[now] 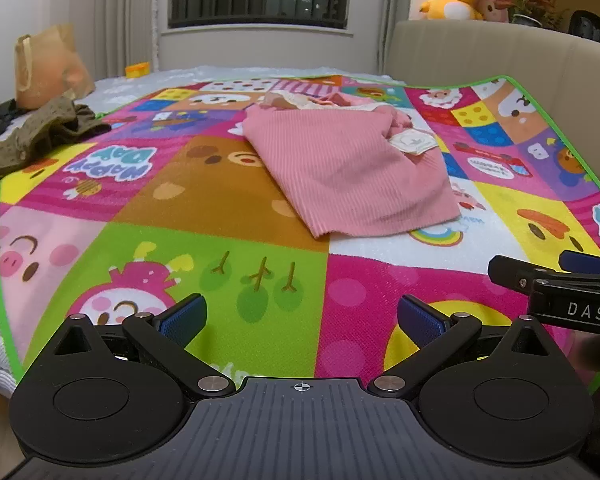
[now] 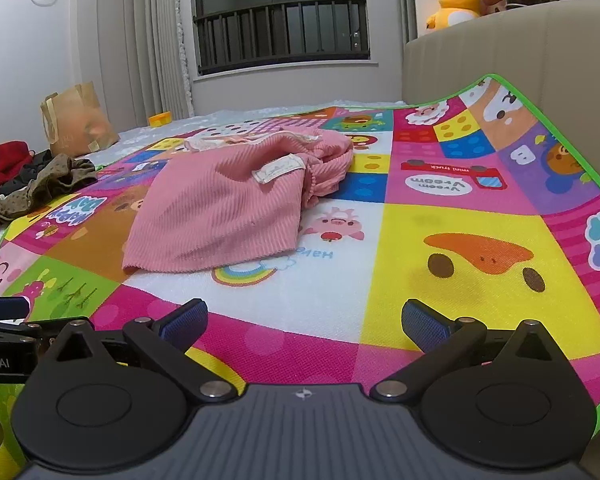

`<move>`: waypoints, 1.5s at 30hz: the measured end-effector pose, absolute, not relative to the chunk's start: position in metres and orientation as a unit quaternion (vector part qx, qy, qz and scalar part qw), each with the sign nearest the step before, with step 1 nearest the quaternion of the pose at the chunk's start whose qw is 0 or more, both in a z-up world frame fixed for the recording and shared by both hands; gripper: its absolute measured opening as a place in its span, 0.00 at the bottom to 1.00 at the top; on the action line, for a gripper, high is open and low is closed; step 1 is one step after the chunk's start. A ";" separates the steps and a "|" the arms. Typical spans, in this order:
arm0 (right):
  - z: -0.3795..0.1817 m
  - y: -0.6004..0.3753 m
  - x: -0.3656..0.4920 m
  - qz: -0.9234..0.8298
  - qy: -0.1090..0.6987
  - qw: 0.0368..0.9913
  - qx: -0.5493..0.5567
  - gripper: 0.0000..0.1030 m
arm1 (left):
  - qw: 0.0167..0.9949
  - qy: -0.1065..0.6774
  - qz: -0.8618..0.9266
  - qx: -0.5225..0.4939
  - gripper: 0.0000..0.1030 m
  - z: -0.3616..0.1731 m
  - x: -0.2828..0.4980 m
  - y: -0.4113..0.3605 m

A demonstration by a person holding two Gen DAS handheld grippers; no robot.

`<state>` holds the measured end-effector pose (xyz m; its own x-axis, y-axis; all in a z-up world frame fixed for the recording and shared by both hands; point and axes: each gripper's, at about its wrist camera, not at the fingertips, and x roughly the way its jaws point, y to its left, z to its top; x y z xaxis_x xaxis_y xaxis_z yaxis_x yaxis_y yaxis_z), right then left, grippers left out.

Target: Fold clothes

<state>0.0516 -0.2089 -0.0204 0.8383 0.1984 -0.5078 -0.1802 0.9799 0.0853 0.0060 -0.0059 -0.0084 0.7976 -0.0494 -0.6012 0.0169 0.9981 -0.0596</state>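
a pink garment [image 1: 352, 172] is seen crumpled on the play mat [image 1: 228, 216]. the left tool [image 1: 300, 320] and right tool [image 2: 304, 320] are held wide apart, nothing gripped.

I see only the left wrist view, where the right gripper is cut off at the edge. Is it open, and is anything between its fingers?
Observer: The right gripper is open; only the mat shows between its pads.
Operator: Is the pink garment near it?
Observer: The pink garment lies ahead and to its left, apart from the fingers.
Operator: What is the red thing at my left edge?
Observer: A crumpled red cloth, behind the dotted olive clothes.
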 end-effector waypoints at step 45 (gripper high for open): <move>-0.023 -0.206 0.051 0.100 0.274 0.956 0.010 1.00 | 0.945 0.325 -0.022 -0.032 1.00 -0.012 0.007 -0.006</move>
<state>0.0511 -0.2057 -0.0231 0.8299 0.1977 -0.5216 -0.1867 0.9796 0.0741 0.0066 -0.0055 -0.0117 0.7875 -0.0623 -0.6132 0.0210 0.9970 -0.0743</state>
